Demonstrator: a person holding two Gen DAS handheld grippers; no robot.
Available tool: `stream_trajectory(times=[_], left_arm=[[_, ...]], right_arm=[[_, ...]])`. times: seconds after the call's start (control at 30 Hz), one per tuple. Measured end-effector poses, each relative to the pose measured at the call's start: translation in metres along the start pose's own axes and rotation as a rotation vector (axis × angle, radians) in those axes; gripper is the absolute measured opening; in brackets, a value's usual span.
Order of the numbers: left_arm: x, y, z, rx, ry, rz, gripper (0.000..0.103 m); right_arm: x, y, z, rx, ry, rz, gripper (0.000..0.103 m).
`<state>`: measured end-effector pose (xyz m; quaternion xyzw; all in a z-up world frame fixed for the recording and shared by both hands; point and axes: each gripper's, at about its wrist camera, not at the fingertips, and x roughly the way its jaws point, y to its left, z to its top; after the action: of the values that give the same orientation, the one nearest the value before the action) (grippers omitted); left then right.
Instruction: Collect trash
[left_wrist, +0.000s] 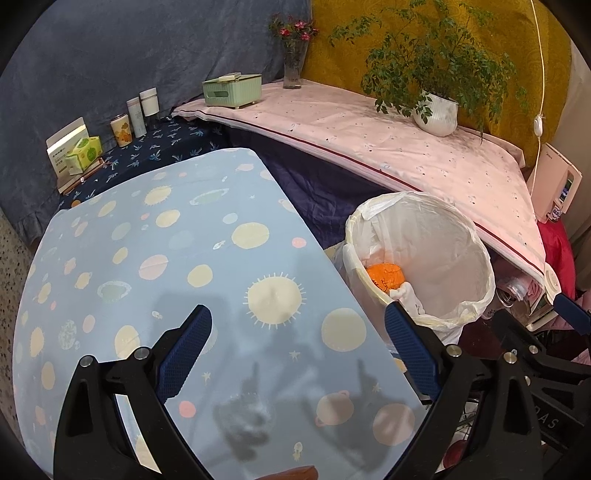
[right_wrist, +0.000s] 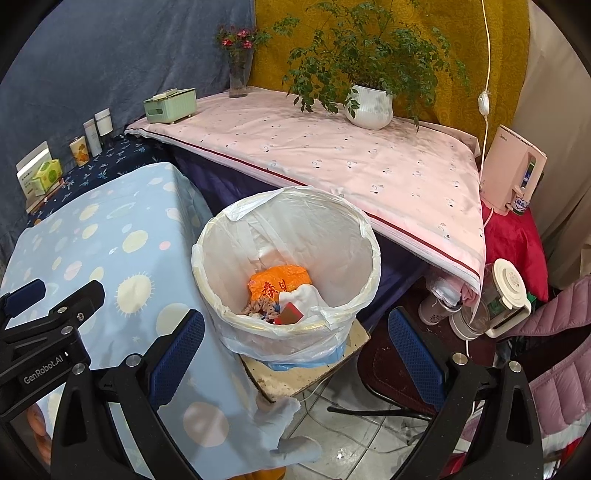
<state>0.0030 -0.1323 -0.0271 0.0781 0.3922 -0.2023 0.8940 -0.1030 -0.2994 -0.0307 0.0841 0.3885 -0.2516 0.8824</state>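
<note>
Inside the lined bin, orange trash beyond the right gripper, jaws spread, empty

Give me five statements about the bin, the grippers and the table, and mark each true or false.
1. The trash bin is lined with a white bag. True.
2. The bin is empty. False: an orange wrapper and other scraps lie inside.
3. The left gripper holds trash. False: it is open, with nothing between its fingers.
4. The right gripper is open. True.
5. The potted plant stands on the blue planet-print cloth. False: it stands on the pink cloth.
</note>
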Motion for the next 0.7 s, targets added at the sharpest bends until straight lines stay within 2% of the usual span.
stream_trajectory(times=[0.7], left_arm=[[-0.005, -0.012, -0.004, 0.032, -0.018, -0.005, 0.090]], right_arm=[[-0.001, -0.008, -0.004, 0.003, -0.003, -0.011, 0.096]])
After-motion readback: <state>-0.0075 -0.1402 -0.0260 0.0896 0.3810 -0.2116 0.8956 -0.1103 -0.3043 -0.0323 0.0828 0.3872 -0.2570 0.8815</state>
